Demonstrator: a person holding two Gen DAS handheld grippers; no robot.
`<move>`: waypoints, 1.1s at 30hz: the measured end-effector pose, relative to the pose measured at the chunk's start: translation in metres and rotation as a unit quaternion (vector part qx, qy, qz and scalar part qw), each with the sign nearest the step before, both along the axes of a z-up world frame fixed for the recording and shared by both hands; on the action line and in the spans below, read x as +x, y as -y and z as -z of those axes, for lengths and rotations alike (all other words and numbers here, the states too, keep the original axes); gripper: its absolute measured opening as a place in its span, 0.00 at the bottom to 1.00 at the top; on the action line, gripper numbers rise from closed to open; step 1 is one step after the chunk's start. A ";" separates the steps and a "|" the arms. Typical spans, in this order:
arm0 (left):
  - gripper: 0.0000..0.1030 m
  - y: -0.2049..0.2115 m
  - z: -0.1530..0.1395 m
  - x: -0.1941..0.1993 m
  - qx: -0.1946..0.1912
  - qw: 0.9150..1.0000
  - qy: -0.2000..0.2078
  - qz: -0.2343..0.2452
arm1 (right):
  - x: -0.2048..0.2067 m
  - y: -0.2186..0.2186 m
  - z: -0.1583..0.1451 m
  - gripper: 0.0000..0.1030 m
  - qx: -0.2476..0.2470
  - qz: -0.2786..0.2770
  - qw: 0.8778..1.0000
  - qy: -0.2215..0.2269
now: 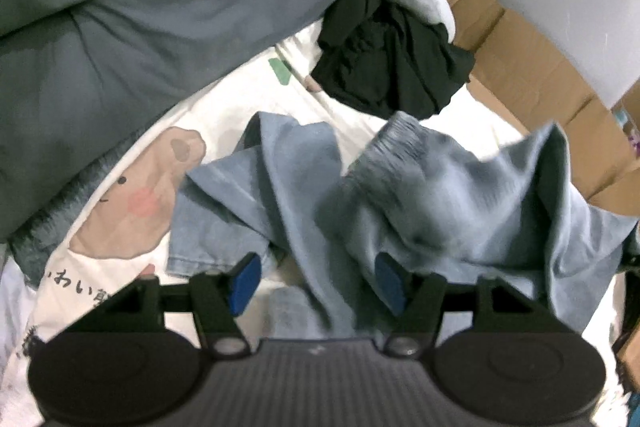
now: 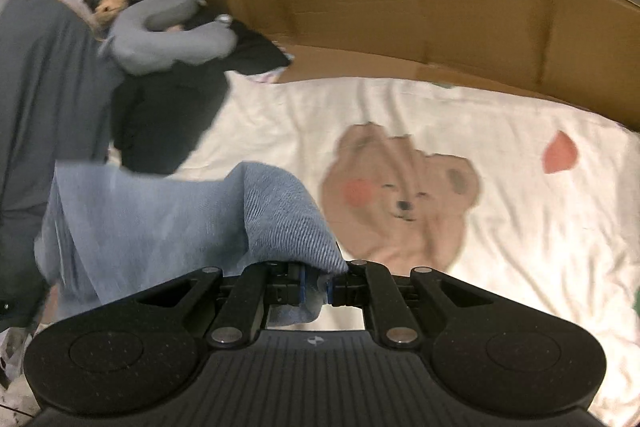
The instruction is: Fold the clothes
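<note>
Right now my right gripper [image 2: 317,285] has its jaws clamped on a bunched fold of the light blue denim garment [image 2: 160,223], which is lifted above the cream bear-print bedsheet [image 2: 520,227]. My left gripper [image 1: 316,285] has its jaws spread wide, with a hanging strip of the same garment [image 1: 400,195] passing between the blue pads [image 1: 246,281] without being pinched. A black garment [image 1: 384,63] lies crumpled farther back on the sheet, beside a grey duvet [image 1: 140,7] and cardboard boxes [image 2: 400,7].
</note>
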State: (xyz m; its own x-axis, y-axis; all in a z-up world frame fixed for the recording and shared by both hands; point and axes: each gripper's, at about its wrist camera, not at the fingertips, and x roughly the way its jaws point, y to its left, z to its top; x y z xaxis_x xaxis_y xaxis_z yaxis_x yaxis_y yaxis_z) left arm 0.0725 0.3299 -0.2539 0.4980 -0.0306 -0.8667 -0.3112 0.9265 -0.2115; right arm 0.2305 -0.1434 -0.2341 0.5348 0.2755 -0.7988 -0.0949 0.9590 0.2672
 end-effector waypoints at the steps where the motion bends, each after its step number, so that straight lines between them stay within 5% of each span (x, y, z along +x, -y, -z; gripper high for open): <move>1: 0.64 -0.001 0.003 0.000 0.003 1.000 -0.004 0.001 | 0.001 0.005 0.000 0.07 -0.006 0.002 1.000 -0.002; 11: 0.64 0.010 0.020 0.005 -0.018 1.000 -0.014 0.005 | 0.024 0.033 0.000 0.00 -0.093 -0.011 0.995 -0.021; 19: 0.63 0.035 0.038 0.014 -0.055 0.998 -0.006 0.028 | 0.029 0.027 -0.023 0.04 -0.124 -0.048 0.991 -0.003; 26: 0.52 0.034 0.049 0.017 -0.075 0.997 -0.001 0.017 | 0.017 -0.034 -0.030 0.31 -0.102 -0.127 0.986 0.028; 33: 0.49 0.027 0.052 0.015 -0.089 0.996 0.005 -0.008 | 0.004 -0.111 -0.041 0.35 -0.085 -0.233 0.967 0.062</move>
